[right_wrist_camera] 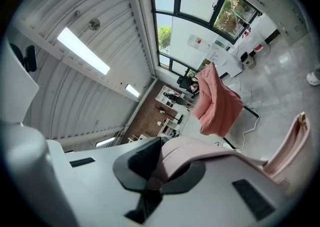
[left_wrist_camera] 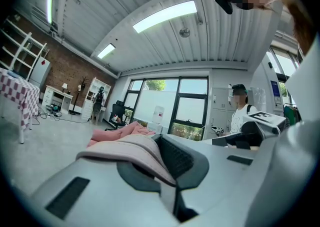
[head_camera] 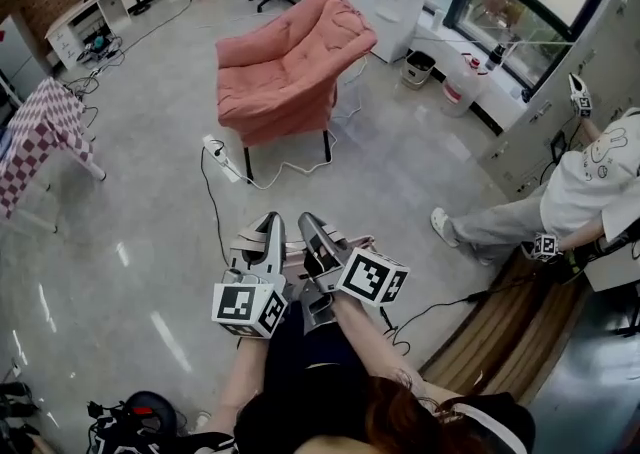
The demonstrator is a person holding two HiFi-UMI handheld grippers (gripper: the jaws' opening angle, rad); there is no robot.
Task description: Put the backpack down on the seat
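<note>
Both claws are clamped tight: the left claw [left_wrist_camera: 165, 166] pinches a pink strap [left_wrist_camera: 127, 146] of the backpack, and the right claw [right_wrist_camera: 152, 171] bites another stretch of strap the same way. The backpack [right_wrist_camera: 292, 143] itself hangs just below and between them. The seat, that pink armchair [head_camera: 290, 62], stands well ahead of both claws across open floor. And here's the worry: a power strip [head_camera: 217, 152] and its cable [head_camera: 211, 204] lie on the floor between the claws and the armchair, ready to catch a foot or the dangling backpack. The strap looks like thin fabric, too, so it could slide through the pads if the load swings. Or one claw could release early and tip the backpack off the cushion.
</note>
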